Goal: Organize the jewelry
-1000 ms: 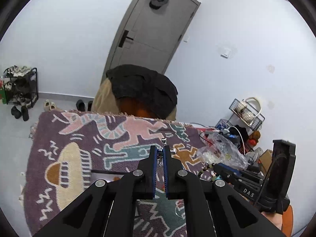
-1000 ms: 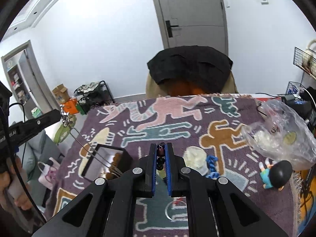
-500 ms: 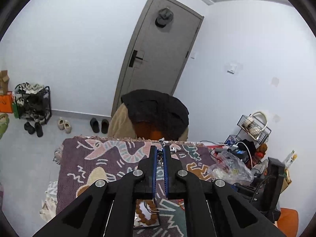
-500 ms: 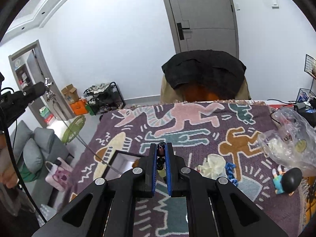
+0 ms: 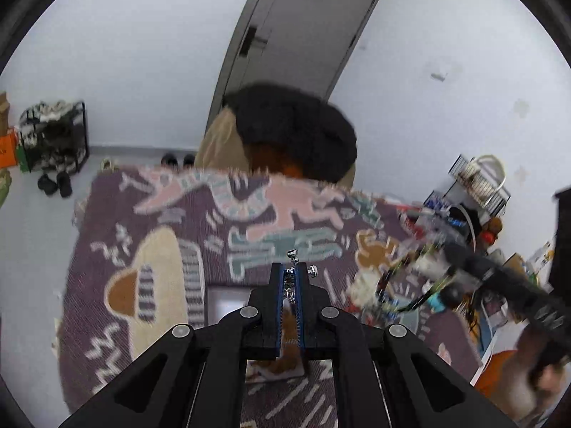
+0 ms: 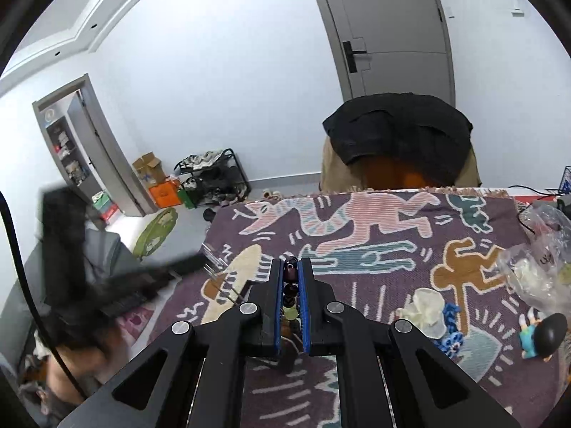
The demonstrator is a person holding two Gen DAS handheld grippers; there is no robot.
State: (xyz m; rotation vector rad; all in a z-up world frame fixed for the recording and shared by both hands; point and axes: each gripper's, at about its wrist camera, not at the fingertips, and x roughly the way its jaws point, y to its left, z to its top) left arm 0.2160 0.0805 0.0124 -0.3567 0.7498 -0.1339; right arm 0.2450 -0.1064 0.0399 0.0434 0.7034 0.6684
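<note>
We have the left tool [image 5: 292, 278] pinched on a silver chain [image 5: 292, 260], clasp end poking past the tips, presumably so the length hangs free rather than tangling; the right tool [image 6: 291, 278] is clamped on a dark beaded bracelet [image 6: 291, 273] (beads stacked between the pads); both hover above the patterned surface [image 6: 374, 249], near the open box [image 5: 223, 301] where, we judge, the pieces belong.

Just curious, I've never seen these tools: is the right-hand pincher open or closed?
Closed. The right gripper has its blue pads pinching a string of dark beads.
</note>
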